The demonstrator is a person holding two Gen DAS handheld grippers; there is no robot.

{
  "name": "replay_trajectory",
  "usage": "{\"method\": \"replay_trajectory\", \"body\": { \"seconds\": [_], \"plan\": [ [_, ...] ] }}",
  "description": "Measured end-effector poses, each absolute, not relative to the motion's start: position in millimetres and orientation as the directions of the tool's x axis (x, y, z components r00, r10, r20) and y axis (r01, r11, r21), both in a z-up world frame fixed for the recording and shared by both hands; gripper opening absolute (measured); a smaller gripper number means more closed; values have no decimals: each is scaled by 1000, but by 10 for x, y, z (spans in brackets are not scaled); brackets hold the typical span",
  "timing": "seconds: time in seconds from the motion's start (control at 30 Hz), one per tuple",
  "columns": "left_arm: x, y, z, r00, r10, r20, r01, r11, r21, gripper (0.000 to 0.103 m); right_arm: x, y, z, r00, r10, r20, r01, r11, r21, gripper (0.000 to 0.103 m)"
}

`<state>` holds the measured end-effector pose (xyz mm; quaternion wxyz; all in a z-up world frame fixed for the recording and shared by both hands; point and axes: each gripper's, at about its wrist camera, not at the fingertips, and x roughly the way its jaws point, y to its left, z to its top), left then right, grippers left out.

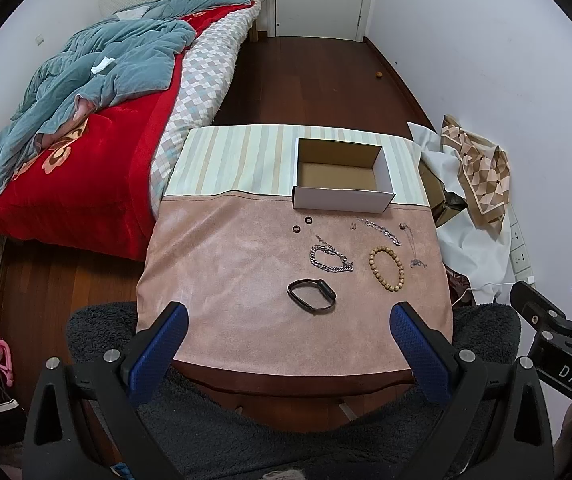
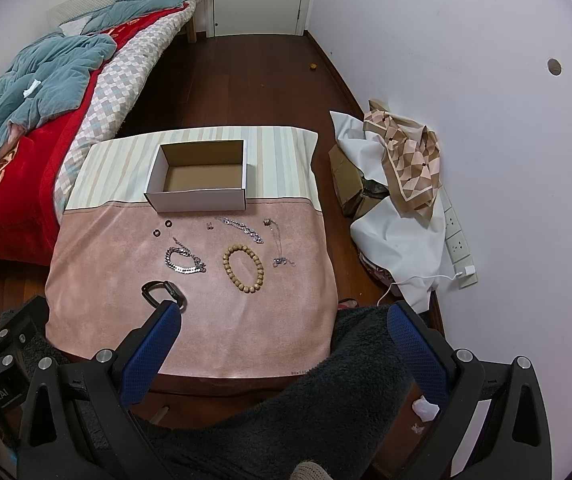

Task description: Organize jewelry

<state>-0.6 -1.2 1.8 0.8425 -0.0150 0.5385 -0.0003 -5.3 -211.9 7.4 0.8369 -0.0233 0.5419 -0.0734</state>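
Observation:
An empty white cardboard box [image 1: 342, 200] [image 2: 201, 198] stands at the back of a small table with a pink cloth [image 1: 225, 280] [image 2: 105, 280]. In front of it lie two dark rings [image 1: 308, 220] [image 2: 167, 223], a silver chain bracelet [image 1: 330, 260] [image 2: 183, 263], a wooden bead bracelet [image 1: 386, 268] [image 2: 243, 268], a silver link chain [image 1: 380, 230] [image 2: 241, 228], a thin necklace [image 1: 412, 246] [image 2: 279, 246] and a black watch [image 1: 312, 295] [image 2: 163, 291]. My left gripper [image 1: 289, 316] is open above the table's near edge. My right gripper [image 2: 283, 316] is open, also near the front edge.
A bed with a red blanket [image 1: 69, 176] and a blue quilt [image 1: 97, 68] stands to the left. A pile of white cloth and a patterned scarf [image 2: 406, 160] lies by the right wall over cardboard. A dark fleece [image 2: 326, 392] covers the foreground. The floor is dark wood.

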Motion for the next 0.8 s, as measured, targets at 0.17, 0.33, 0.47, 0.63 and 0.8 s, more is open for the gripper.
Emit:
{"method": "replay_trajectory", "body": {
  "seconds": [0.17,0.33,0.47,0.63,0.8],
  "plan": [
    [-4,-17,18,424,-15,-906,-15,1000,-24,103,-51,-2118,80,405,-150,-902,98,988,-120,103],
    [-4,-26,33,429,-17,-903,-15,1000,-26,103,-40,-2125,97,410,-153,-899,97,988,-123,103],
    [-18,-20,46,432,-18,-902,-15,1000,-26,103,-58,-2115,108,412,-154,-898,97,987,-124,103],
    [-16,-22,47,433,-18,-901,-14,1000,-27,103,-52,-2125,109,413,-151,-898,97,988,-121,103],
    [-17,-21,46,432,-19,-902,-14,1000,-27,103,-58,-2120,106,413,-151,-898,98,988,-121,103]
  ]
}}
